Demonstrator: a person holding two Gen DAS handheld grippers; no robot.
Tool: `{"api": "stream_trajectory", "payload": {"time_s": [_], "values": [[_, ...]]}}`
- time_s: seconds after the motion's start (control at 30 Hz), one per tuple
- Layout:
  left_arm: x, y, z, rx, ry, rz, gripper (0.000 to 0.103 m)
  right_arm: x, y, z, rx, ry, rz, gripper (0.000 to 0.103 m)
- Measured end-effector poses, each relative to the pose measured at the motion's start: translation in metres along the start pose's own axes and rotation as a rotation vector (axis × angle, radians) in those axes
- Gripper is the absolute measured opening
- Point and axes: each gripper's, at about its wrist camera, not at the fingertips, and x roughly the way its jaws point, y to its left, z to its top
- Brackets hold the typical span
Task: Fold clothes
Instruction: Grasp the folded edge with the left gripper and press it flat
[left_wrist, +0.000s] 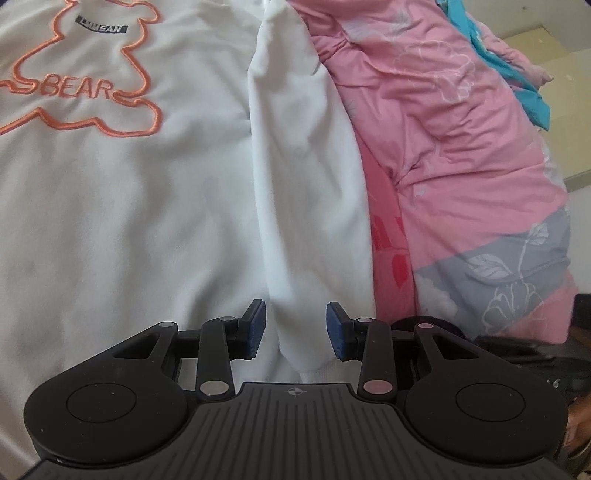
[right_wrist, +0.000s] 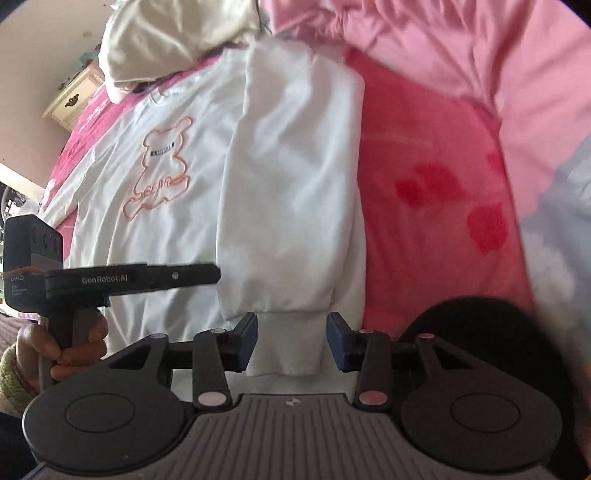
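Centrally, a white sweatshirt (right_wrist: 177, 206), spread flat on a pink bedsheet (right_wrist: 424, 155), chest up, with an orange bear outline (left_wrist: 81, 74) and the word BEAR stitched across it. One sleeve (right_wrist: 291, 177) folded over the sweatshirt's body, lying lengthwise along its edge, ribbed cuff (right_wrist: 288, 343) nearest the right camera. Just past that edge of the sweatshirt, red blotches printed on the sheet. Further from the sweatshirt on the same side, a rumpled pink quilt (left_wrist: 461, 147) with white flower outlines and a grey patch, plus a strip of turquoise cloth (left_wrist: 517, 74) behind it. Beyond the sweatshirt's collar, a cream garment (right_wrist: 166, 37) in a heap, and a pale drawer unit (right_wrist: 74, 99) off the bed's corner.

Right gripper (right_wrist: 291, 339) poised over the cuff, blue pads parted to either side of it, not pinching, nothing held. Left gripper (left_wrist: 295, 332) above the folded sleeve, pads likewise apart with a ridge of white cloth between them, untouched. From the right camera, the left gripper's black body over the sweatshirt's hem, gripped by a hand (right_wrist: 62, 350) in a fuzzy green cuff.
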Motion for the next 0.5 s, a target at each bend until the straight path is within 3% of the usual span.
{"api": "stream_trajectory", "payload": {"time_s": [0.13, 0.5], "values": [[0.003, 0.0, -0.004, 0.004, 0.037, 0.008, 0.035, -0.001, -0.005, 0.003, 0.004, -0.035, -0.038, 0.043], [0.024, -0.024, -0.011, 0.077, 0.088, 0.014, 0.035, 0.038, 0.0, 0.013, -0.047, 0.038, -0.07, 0.043]]}}
